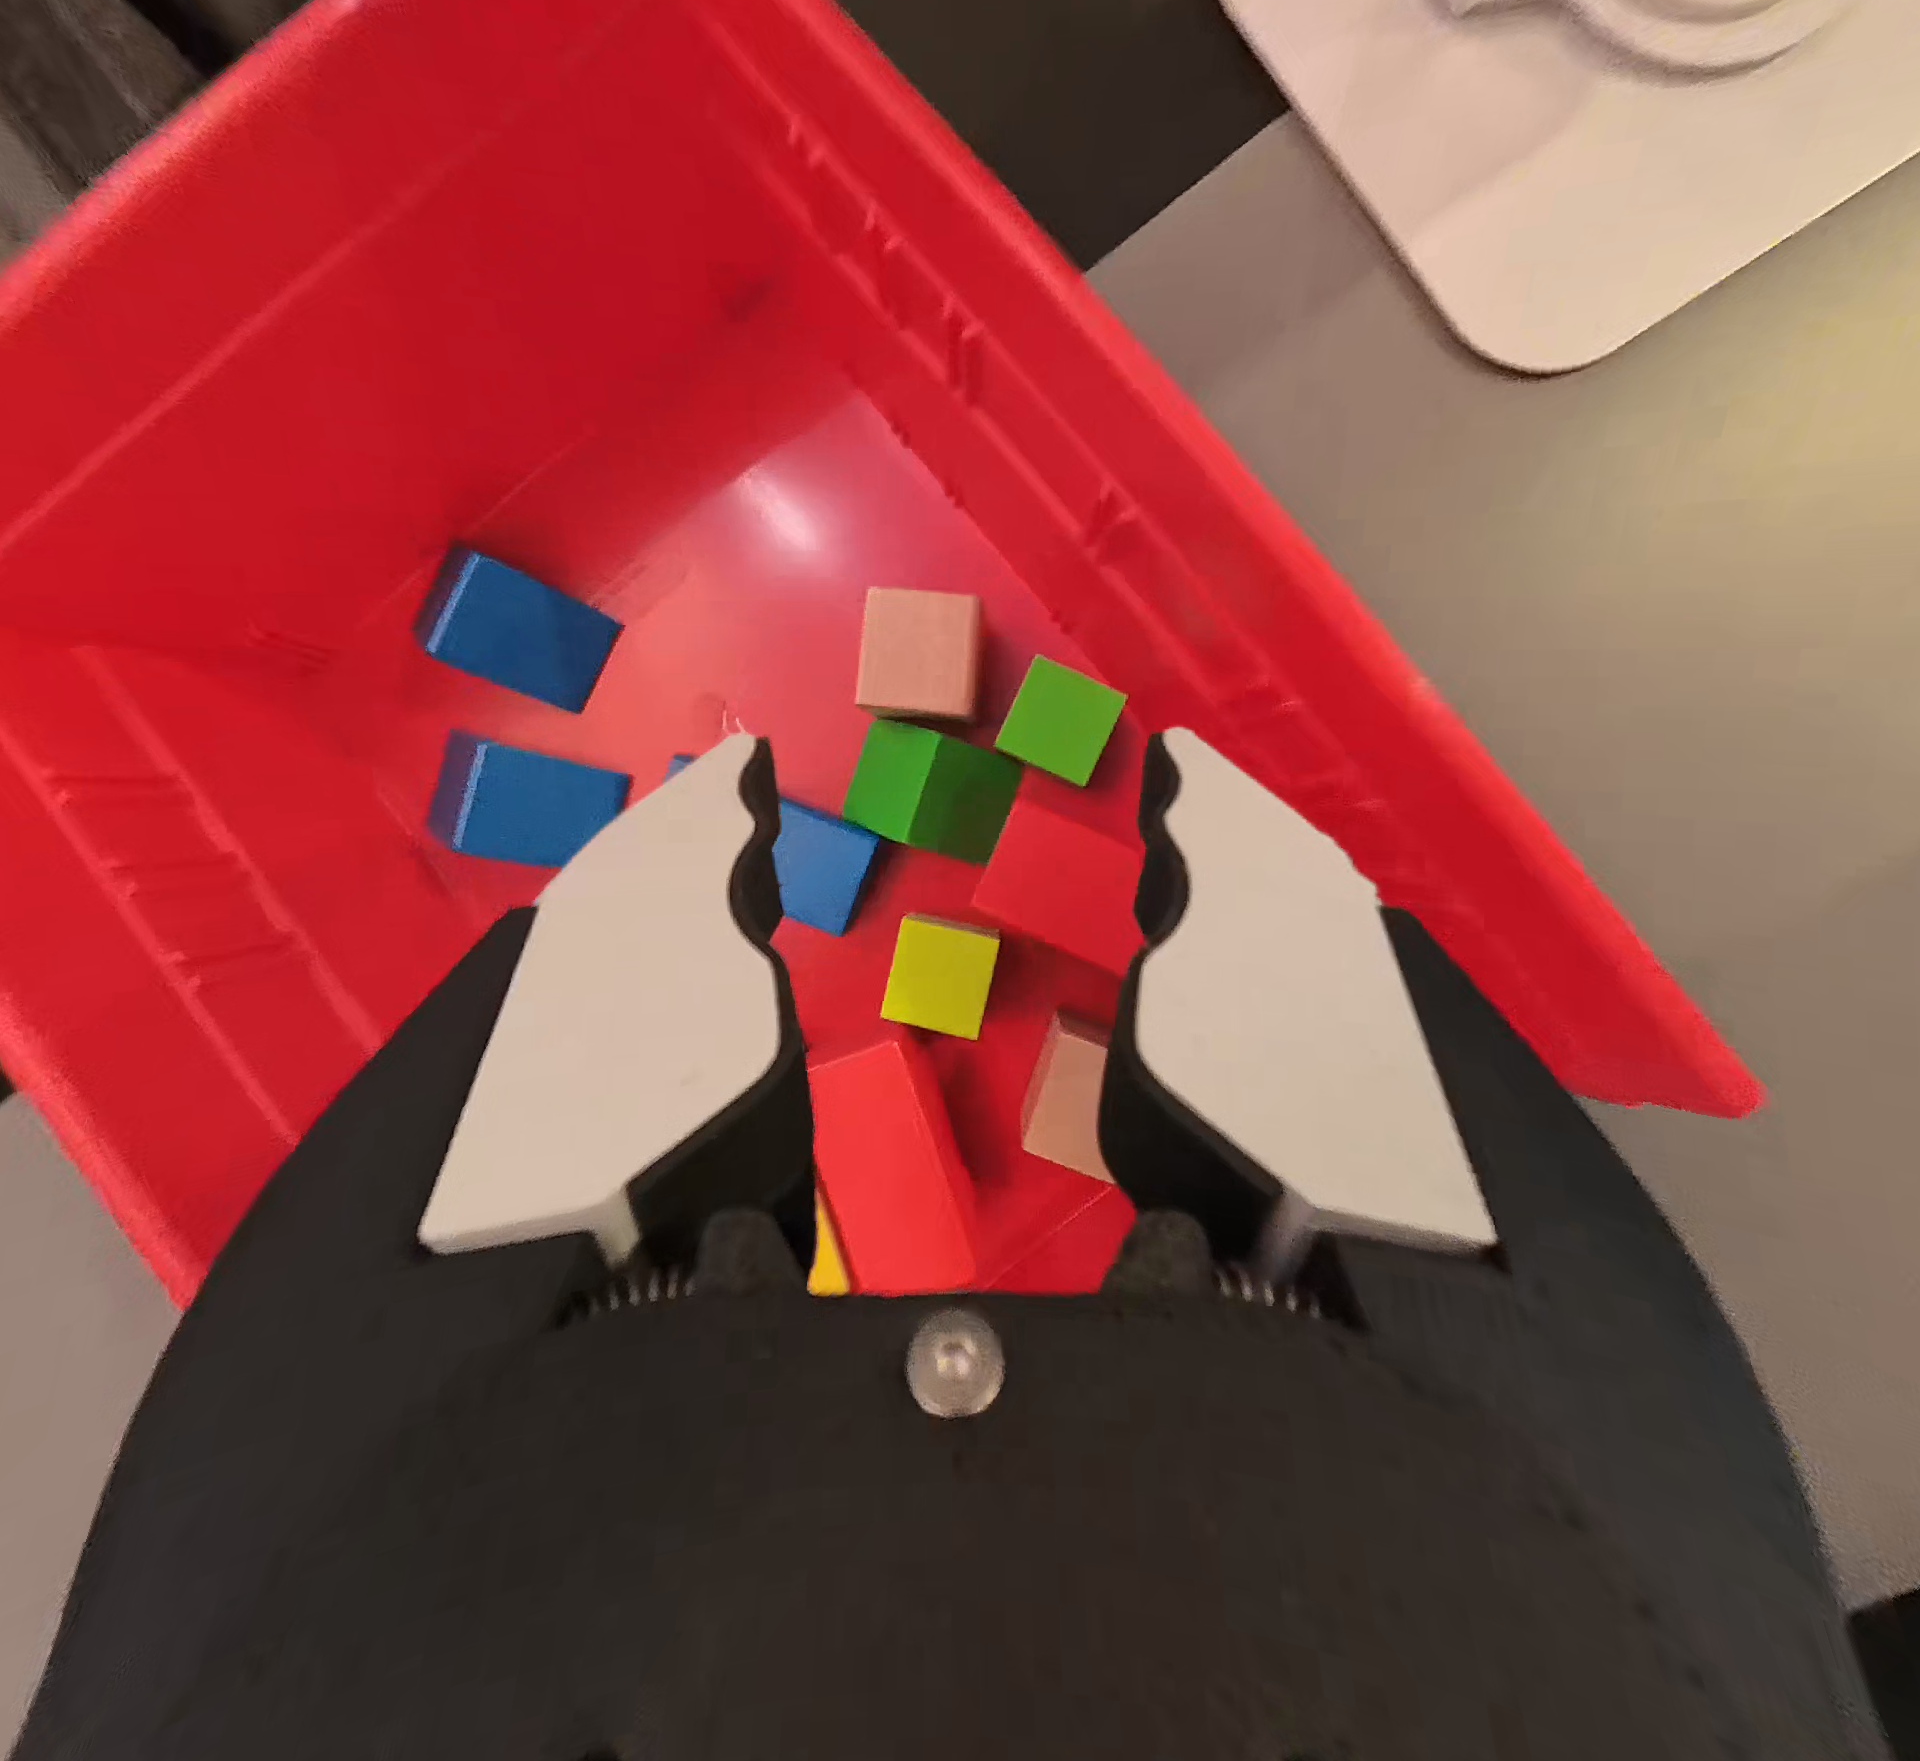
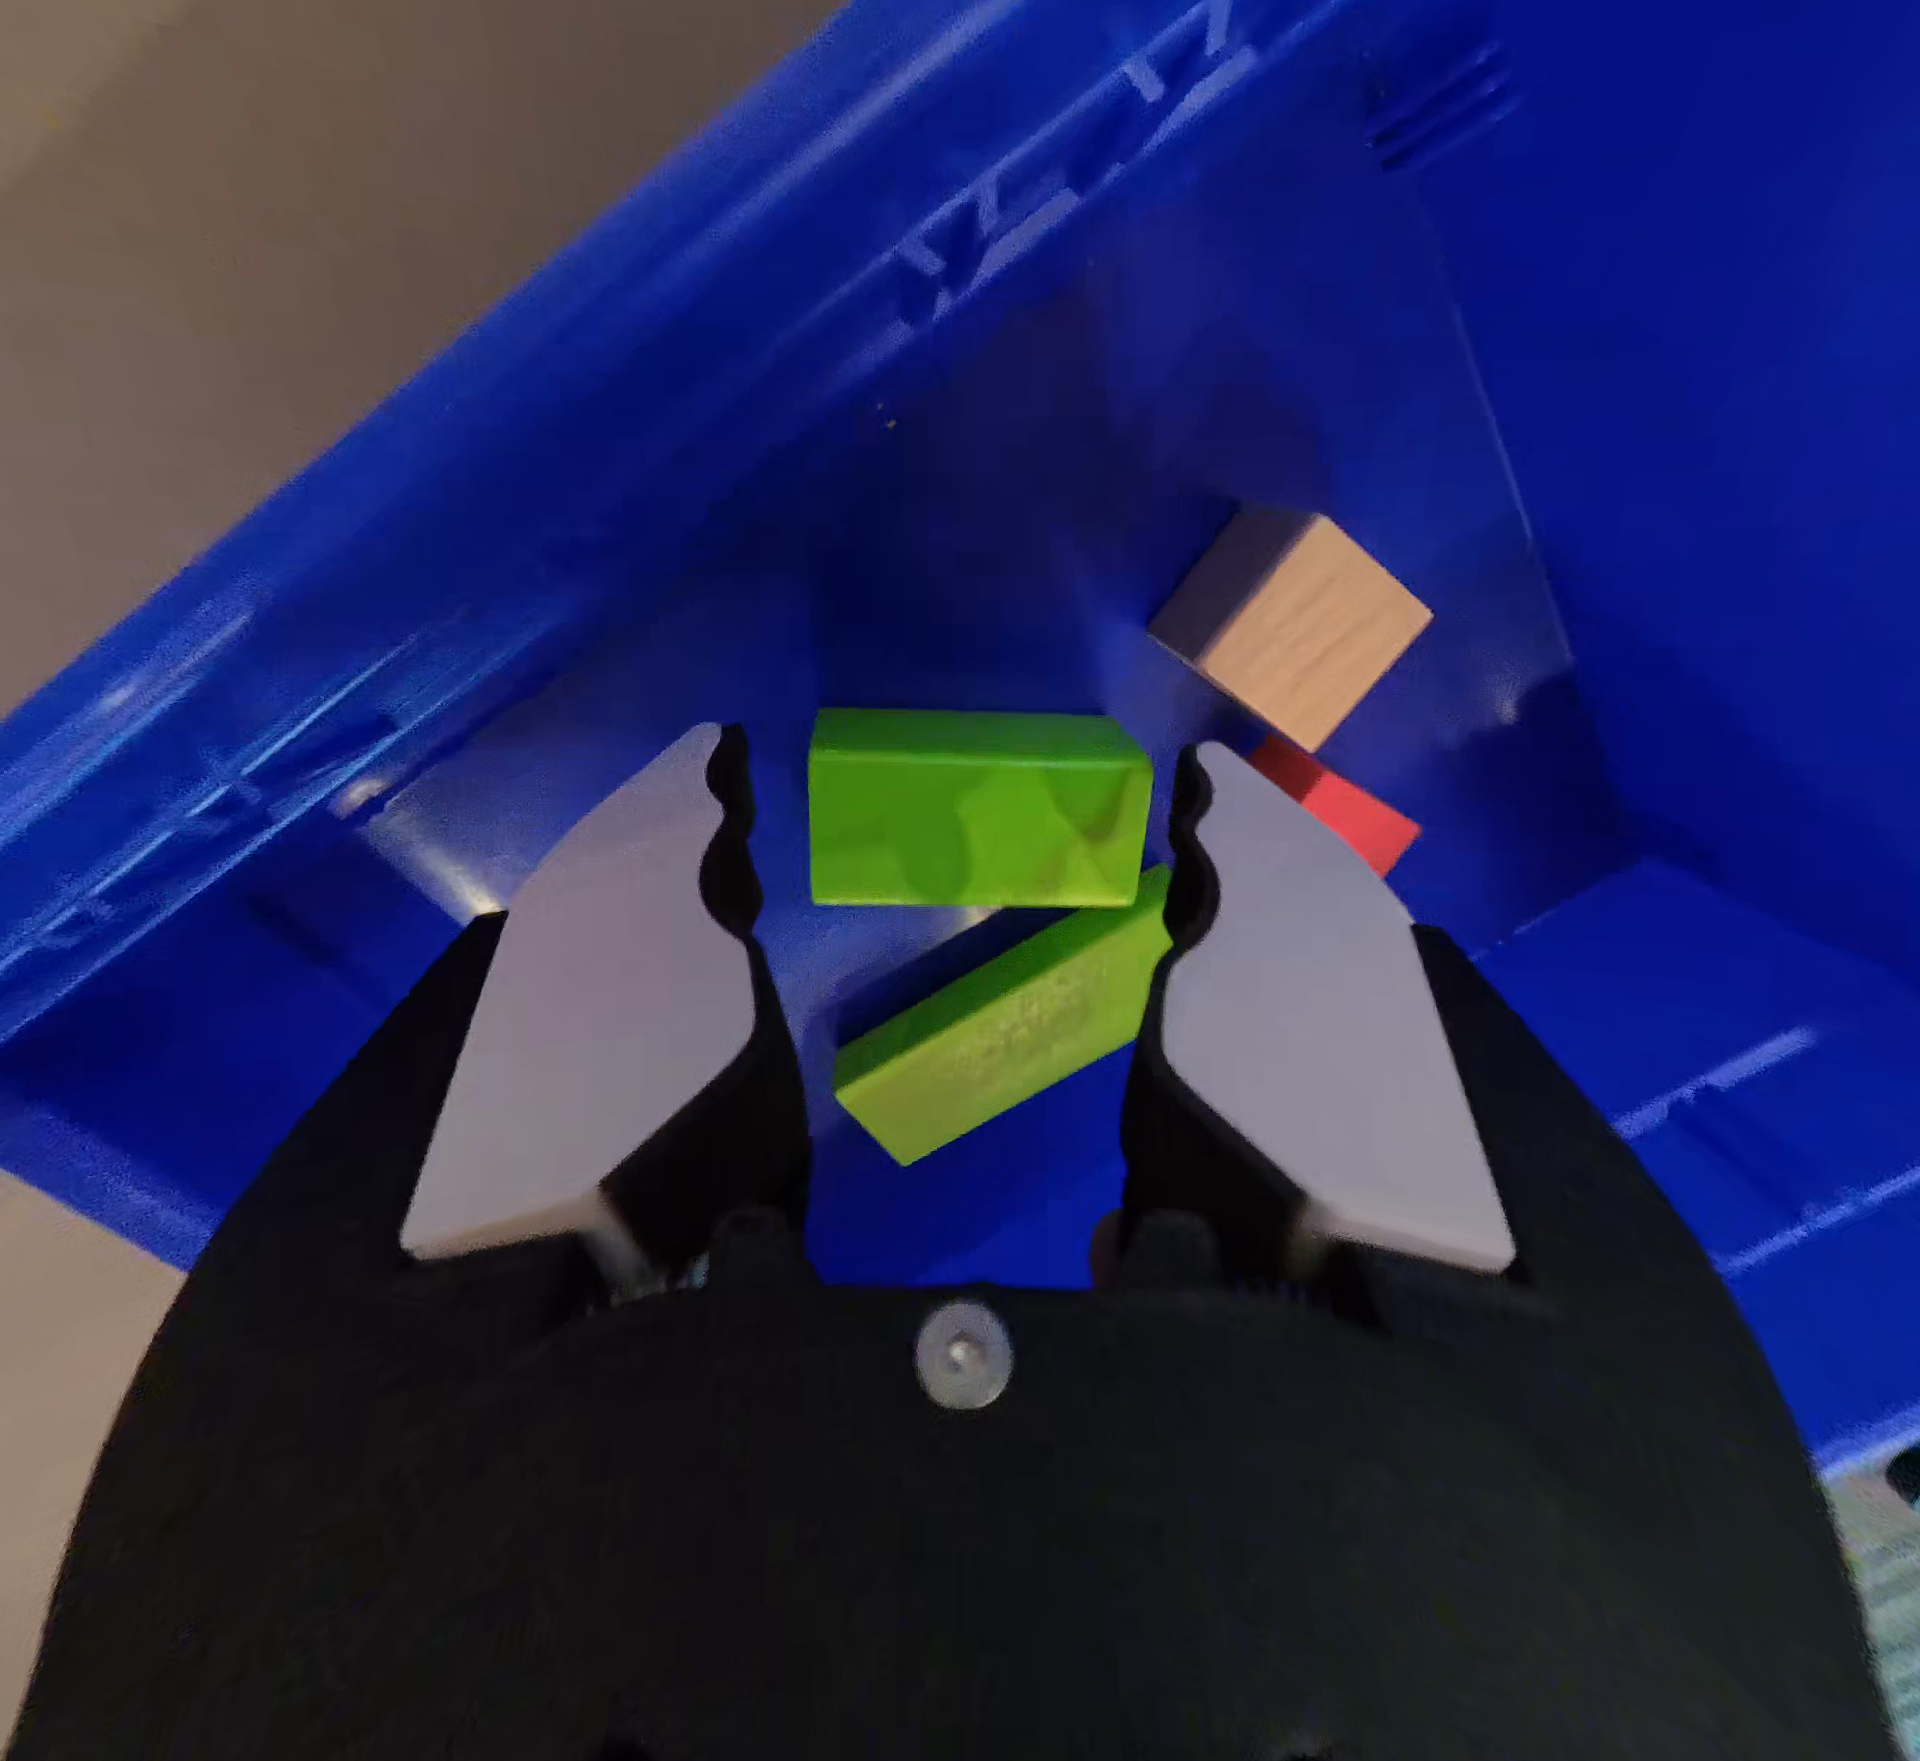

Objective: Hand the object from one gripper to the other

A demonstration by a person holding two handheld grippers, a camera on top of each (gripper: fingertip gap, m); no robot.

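Note:
In the left wrist view my left gripper [image 1: 956, 745] hangs open and empty over a red bin [image 1: 416, 101]. The bin holds several loose blocks: blue blocks [image 1: 514, 631], a tan cube [image 1: 920, 657], a light green cube [image 1: 1060, 719], a dark green cube [image 1: 930, 792], a yellow cube [image 1: 940, 977] and red blocks [image 1: 894, 1171]. In the right wrist view my right gripper [image 2: 956, 743] is open over a blue bin [image 2: 1039, 205]. A green block [image 2: 977, 812] lies crosswise between the fingers with a gap at each pad. A second green block [image 2: 997, 1015] lies tilted below it.
The blue bin also holds a tan cube [image 2: 1294, 631] and a red block [image 2: 1340, 807]. A white pad with a clear plastic object [image 1: 1558, 101] lies on the grey table [image 1: 1558, 672] to the right of the red bin. Across from one pair of fingers to the other is roughly 60 cm.

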